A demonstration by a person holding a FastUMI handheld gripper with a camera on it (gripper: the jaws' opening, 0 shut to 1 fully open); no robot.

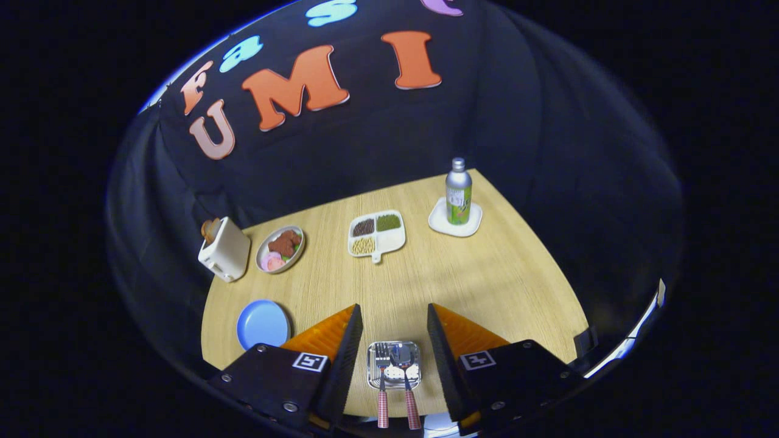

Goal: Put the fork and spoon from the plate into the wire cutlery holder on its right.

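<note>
A small square metal plate lies on the wooden table, low down between my gripper's fingers. On it rest a fork and a spoon, side by side, each with a red-and-white checked handle pointing back toward me. My gripper hangs well above the plate, open, with a wide gap and nothing between its fingers. The fork lies on the left, the spoon on the right.
Beyond the fingers stand a divided white tray of grains, a green bottle on a white coaster, a bowl of food, a white toaster and a blue plate. The table edge runs along the right.
</note>
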